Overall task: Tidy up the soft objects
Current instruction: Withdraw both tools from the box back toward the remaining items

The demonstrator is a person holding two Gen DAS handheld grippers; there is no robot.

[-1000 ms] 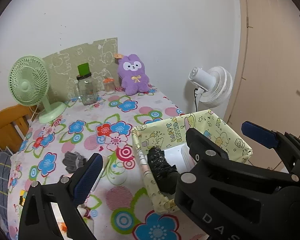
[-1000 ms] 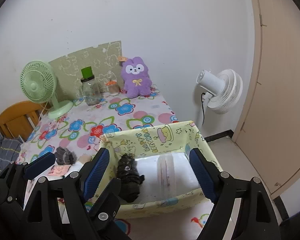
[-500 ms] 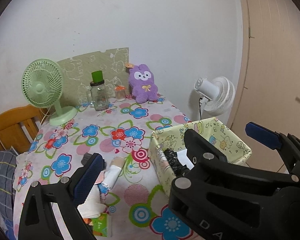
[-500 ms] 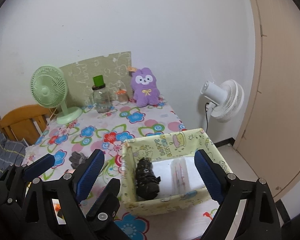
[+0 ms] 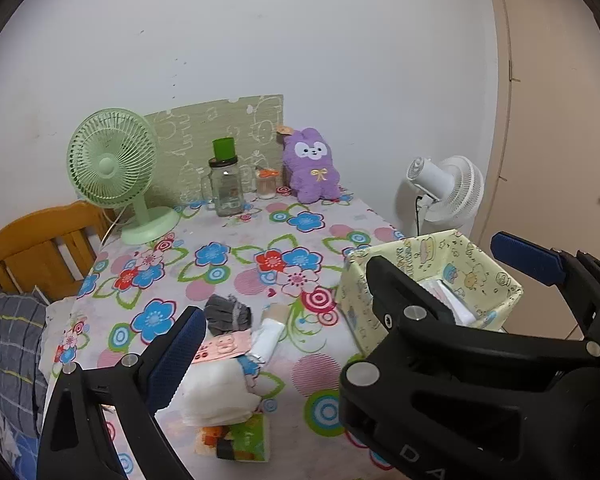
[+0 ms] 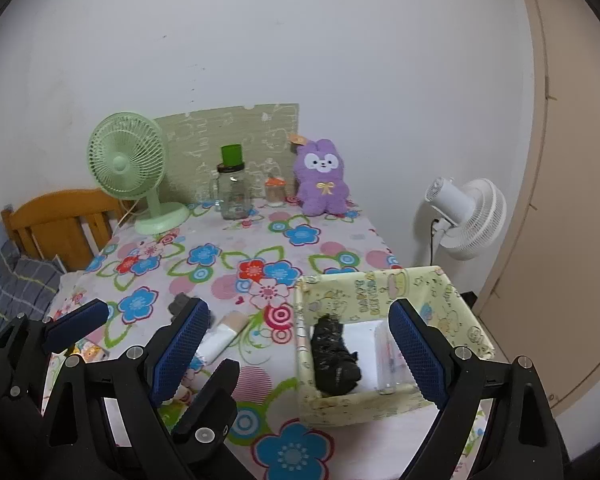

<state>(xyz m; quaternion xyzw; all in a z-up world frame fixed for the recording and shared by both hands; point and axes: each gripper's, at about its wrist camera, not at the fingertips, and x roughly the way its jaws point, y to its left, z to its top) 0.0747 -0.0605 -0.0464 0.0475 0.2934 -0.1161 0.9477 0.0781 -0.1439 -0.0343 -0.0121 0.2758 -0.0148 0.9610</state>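
Note:
A yellow fabric box (image 6: 380, 404) stands at the table's near right edge; it also shows in the left wrist view (image 5: 480, 268). A black soft bundle (image 6: 334, 354) and a white folded item (image 6: 366, 344) lie inside it. On the floral tablecloth lie a grey sock (image 5: 226, 314), a white and beige rolled sock (image 5: 270, 334), a white folded cloth (image 5: 216, 394) and a pink-tagged pack (image 5: 220, 348). My left gripper (image 5: 354, 304) is open and empty above the table's near edge. My right gripper (image 6: 300, 344) is open and empty above the box.
A green fan (image 6: 130, 168), a glass jar with a green lid (image 6: 232, 190), a small jar (image 6: 275, 192) and a purple plush rabbit (image 6: 322, 178) stand at the back by the wall. A white floor fan (image 6: 466, 218), a door and a wooden chair (image 6: 60, 220) flank the table.
Both grippers have pulled back and up from the box, so more of the table shows. The black bundle stays in the box. Both stay open.

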